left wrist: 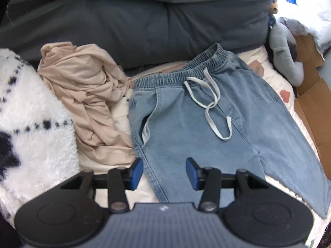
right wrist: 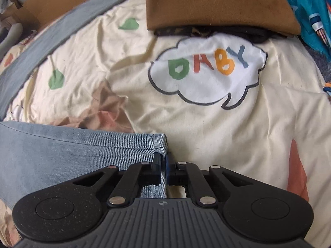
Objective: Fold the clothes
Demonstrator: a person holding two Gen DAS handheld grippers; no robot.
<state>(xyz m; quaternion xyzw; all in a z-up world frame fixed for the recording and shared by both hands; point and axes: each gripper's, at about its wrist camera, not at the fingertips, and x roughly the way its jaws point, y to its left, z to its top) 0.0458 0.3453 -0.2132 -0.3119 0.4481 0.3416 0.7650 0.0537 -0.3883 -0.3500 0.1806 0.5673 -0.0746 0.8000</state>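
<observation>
Light blue denim trousers (left wrist: pixel 186 111) with an elastic waist and a pale drawstring (left wrist: pixel 215 107) lie flat on a cream printed bedsheet (left wrist: pixel 266 70). My left gripper (left wrist: pixel 164 172) hovers above the upper part of one leg, open, with nothing between its blue pads. In the right wrist view, my right gripper (right wrist: pixel 163 165) is shut on the hem corner of a trouser leg (right wrist: pixel 82 144), the denim edge pinched between its pads. The other trouser leg (right wrist: pixel 51 35) runs diagonally at the upper left.
A crumpled beige garment (left wrist: pixel 91 95) and a fluffy white and black blanket (left wrist: pixel 31 124) lie left of the trousers. A dark grey cushion (left wrist: pixel 134 20) sits behind. Cardboard (left wrist: pixel 312 95) and a grey plush toy (left wrist: pixel 287 53) are at the right. A folded brown garment (right wrist: pixel 217 4) lies ahead on the sheet (right wrist: pixel 206 124).
</observation>
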